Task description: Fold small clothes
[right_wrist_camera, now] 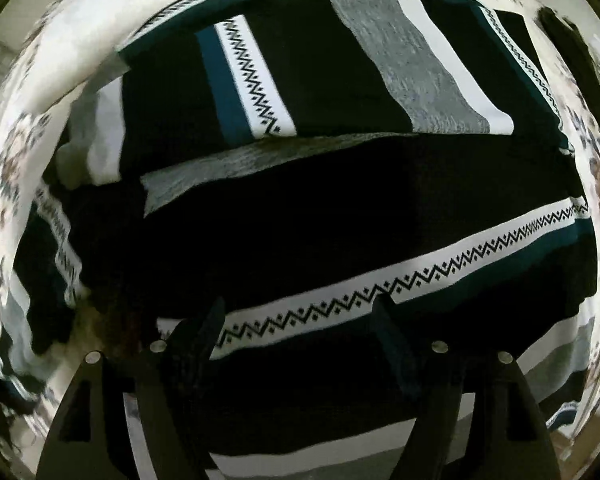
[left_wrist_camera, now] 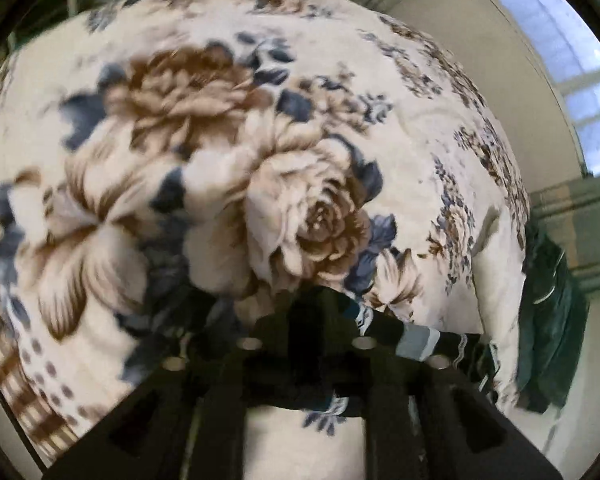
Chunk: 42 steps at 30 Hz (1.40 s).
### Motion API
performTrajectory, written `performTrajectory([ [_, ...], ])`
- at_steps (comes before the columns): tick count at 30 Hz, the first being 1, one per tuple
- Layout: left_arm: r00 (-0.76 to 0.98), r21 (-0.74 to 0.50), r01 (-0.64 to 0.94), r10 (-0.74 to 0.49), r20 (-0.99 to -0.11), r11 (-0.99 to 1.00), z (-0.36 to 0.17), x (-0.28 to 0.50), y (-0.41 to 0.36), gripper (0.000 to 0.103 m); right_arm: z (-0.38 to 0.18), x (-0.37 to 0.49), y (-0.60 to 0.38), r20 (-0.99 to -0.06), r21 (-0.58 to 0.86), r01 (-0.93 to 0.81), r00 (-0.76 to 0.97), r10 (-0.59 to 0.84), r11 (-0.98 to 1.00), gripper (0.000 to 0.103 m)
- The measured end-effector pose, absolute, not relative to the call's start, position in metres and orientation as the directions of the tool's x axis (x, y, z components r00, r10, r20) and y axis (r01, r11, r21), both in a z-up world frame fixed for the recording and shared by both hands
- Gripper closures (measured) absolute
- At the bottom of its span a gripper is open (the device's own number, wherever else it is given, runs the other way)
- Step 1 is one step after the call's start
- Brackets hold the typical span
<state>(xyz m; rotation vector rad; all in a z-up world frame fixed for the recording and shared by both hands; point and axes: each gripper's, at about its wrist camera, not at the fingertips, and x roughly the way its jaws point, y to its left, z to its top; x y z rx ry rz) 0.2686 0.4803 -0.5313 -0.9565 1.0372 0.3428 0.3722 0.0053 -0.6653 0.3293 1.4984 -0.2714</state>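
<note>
Lying folded on the floral blanket [left_wrist_camera: 260,152], the sweater [right_wrist_camera: 340,208] runs its stripes from 8 to 2 o'clock under the right hand-held gripper [right_wrist_camera: 300,320], whose fingers stand apart above it. The left hand-held gripper [left_wrist_camera: 312,320] looks clamped on a sweater edge trailing toward 3 o'clock, beside a green cloth [left_wrist_camera: 548,320].

Both tongs [right_wrist_camera: 300,316] are matte black, tapered, with round silver studs.

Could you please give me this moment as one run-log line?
left hand-held gripper: gripping black striped knit garment | right hand-held gripper: open above garment | surface: floral blanket
</note>
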Motion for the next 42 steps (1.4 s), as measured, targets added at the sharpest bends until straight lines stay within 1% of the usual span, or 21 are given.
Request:
performTrajectory([
  [1, 0.499, -0.51, -0.662, -0.184, -0.847, 0.549, -0.533, 0.263, 0.477, 0.054, -0.665, 0.375, 0.002, -0.998, 0.031, 0.38, 0.057, 0.01, 0.924, 0.023],
  [2, 0.5, -0.516, -0.675, -0.187, -0.846, 0.527, -0.535, 0.253, 0.476, 0.037, -0.664, 0.377, 0.001, -0.998, 0.013, 0.381, 0.063, -0.012, 0.924, 0.014],
  [3, 0.502, -0.522, -0.695, -0.186, -0.845, 0.495, -0.534, 0.236, 0.473, 0.035, -0.662, 0.38, -0.002, -0.996, -0.015, 0.379, 0.078, -0.048, 0.925, 0.008],
  [4, 0.509, -0.534, -0.705, -0.192, -0.839, 0.467, -0.535, 0.224, 0.47, 0.035, -0.66, 0.381, -0.004, -0.993, -0.032, 0.376, 0.09, -0.071, 0.926, 0.007],
  [6, 0.501, -0.542, -0.74, -0.21, -0.839, 0.4, -0.539, 0.2, 0.461, 0.035, -0.655, 0.386, -0.011, -0.983, -0.087, 0.364, 0.117, -0.139, 0.927, 0.006],
  [9, 0.511, -0.57, -0.769, -0.258, -0.82, 0.288, -0.549, 0.177, 0.441, 0.035, -0.651, 0.393, -0.023, -0.972, -0.125, 0.364, 0.142, -0.188, 0.923, 0.006],
  [12, 0.547, -0.624, -0.76, -0.34, -0.765, 0.182, -0.573, 0.184, 0.421, 0.035, -0.655, 0.403, -0.015, -0.968, -0.133, 0.368, 0.152, -0.2, 0.92, 0.006],
  [14, 0.569, -0.643, -0.755, -0.361, -0.739, 0.127, -0.593, 0.199, 0.415, 0.035, -0.654, 0.407, -0.022, -0.966, -0.137, 0.378, 0.153, -0.208, 0.916, 0.006],
  [16, 0.567, -0.632, -0.768, -0.353, -0.745, 0.1, -0.607, 0.215, 0.414, 0.035, -0.655, 0.407, -0.029, -0.962, -0.158, 0.389, 0.145, -0.23, 0.907, 0.006],
  [17, 0.556, -0.616, -0.78, -0.332, -0.763, 0.11, -0.61, 0.224, 0.414, 0.037, -0.656, 0.408, -0.032, -0.959, -0.172, 0.392, 0.142, -0.244, 0.904, 0.006],
  [19, 0.515, -0.564, -0.798, -0.246, -0.821, 0.213, -0.599, 0.244, 0.413, 0.039, -0.651, 0.406, -0.035, -0.944, -0.23, 0.383, 0.138, -0.301, 0.895, 0.006],
  [20, 0.493, -0.53, -0.795, -0.195, -0.848, 0.294, -0.588, 0.255, 0.411, 0.066, -0.649, 0.406, -0.037, -0.933, -0.262, 0.37, 0.14, -0.333, 0.891, 0.006],
  [21, 0.448, -0.46, -0.79, -0.13, -0.885, 0.406, -0.575, 0.268, 0.405, 0.087, -0.648, 0.407, -0.041, -0.92, -0.294, 0.351, 0.148, -0.363, 0.889, 0.006],
  [22, 0.424, -0.41, -0.775, -0.086, -0.902, 0.481, -0.565, 0.278, 0.4, 0.098, -0.645, 0.406, -0.04, -0.913, -0.312, 0.337, 0.154, -0.379, 0.888, 0.006],
  [24, 0.425, -0.348, -0.732, -0.008, -0.905, 0.586, -0.543, 0.293, 0.389, 0.098, -0.644, 0.408, -0.047, -0.903, -0.335, 0.307, 0.166, -0.396, 0.891, 0.006],
  [27, 0.437, -0.273, -0.667, 0.068, -0.897, 0.694, -0.512, 0.315, 0.369, 0.099, -0.641, 0.408, -0.056, -0.908, -0.325, 0.287, 0.172, -0.383, 0.901, 0.006],
  [29, 0.455, -0.22, -0.61, 0.108, -0.884, 0.761, -0.49, 0.33, 0.35, 0.099, -0.64, 0.408, -0.065, -0.918, -0.299, 0.276, 0.177, -0.354, 0.914, 0.006],
  [32, 0.5, -0.124, -0.481, 0.156, -0.852, 0.868, -0.447, 0.355, 0.297, 0.099, -0.637, 0.408, -0.08, -0.936, -0.243, 0.266, 0.189, -0.298, 0.933, 0.006],
  [35, 0.54, -0.074, -0.36, 0.143, -0.83, 0.93, -0.422, 0.371, 0.243, 0.099, -0.633, 0.409, -0.102, -0.953, -0.174, 0.275, 0.197, -0.232, 0.946, 0.006],
  [38, 0.557, -0.063, -0.245, 0.087, -0.826, 0.967, -0.405, 0.388, 0.176, 0.099, -0.63, 0.409, -0.129, -0.964, -0.102, 0.295, 0.206, -0.168, 0.95, 0.006],
  [42, 0.556, -0.079, -0.084, -0.019, -0.831, 0.993, -0.394, 0.408, 0.069, 0.099, -0.629, 0.406, -0.184, -0.977, -0.008, 0.364, 0.197, -0.086, 0.931, 0.006],
])
